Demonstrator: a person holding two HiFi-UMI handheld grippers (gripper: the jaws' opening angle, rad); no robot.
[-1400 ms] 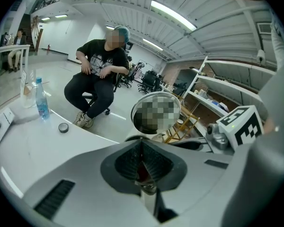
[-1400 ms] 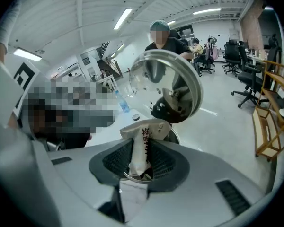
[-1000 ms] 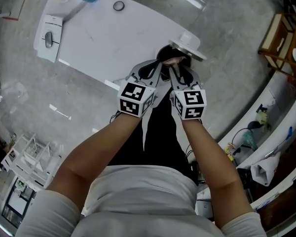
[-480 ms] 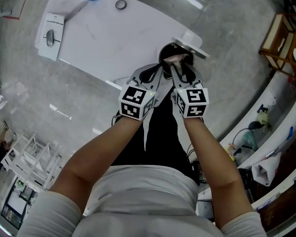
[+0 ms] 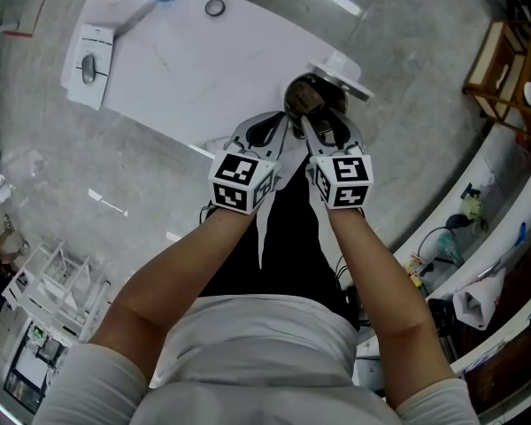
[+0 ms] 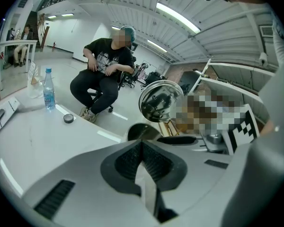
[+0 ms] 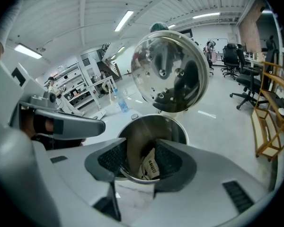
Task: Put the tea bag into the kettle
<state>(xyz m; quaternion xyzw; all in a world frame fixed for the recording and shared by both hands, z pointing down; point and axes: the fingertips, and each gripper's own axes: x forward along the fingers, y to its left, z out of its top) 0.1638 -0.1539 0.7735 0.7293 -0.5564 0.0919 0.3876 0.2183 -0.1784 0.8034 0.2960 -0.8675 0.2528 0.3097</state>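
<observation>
We find the kettle (image 5: pixel 308 94) standing at the near edge of the white table (image 5: pixel 177 69), its hinged lid (image 5: pixel 341 69) thrown back and the mouth uncovered. Both tools are held side by side just in front of it.

Right gripper (image 7: pixel 142 145): we note its jaws apart and opening, poised directly over the kettle mouth. The tea bag (image 7: pixel 149 165) appears in the gap between them, down inside the steel rim, a printed tag face showing. We see neither pad pressing on it, though it lies close against the right-hand pad. The mirrored underside of the lid (image 7: pixel 170 72) stands upright behind the opening.

Left gripper (image 6: pixel 142 148): we note its ribbed pads brought together with nothing between them. It sits just left of the kettle (image 6: pixel 143 131), apart from it.

Elsewhere on the table, well apart from the kettle, we record a water bottle (image 6: pixel 48 89), a small round dark object (image 6: pixel 68 118) and a mouse (image 5: pixel 88 69) at the far left end. A person (image 6: pixel 106 72) sits on a chair beyond the table.
</observation>
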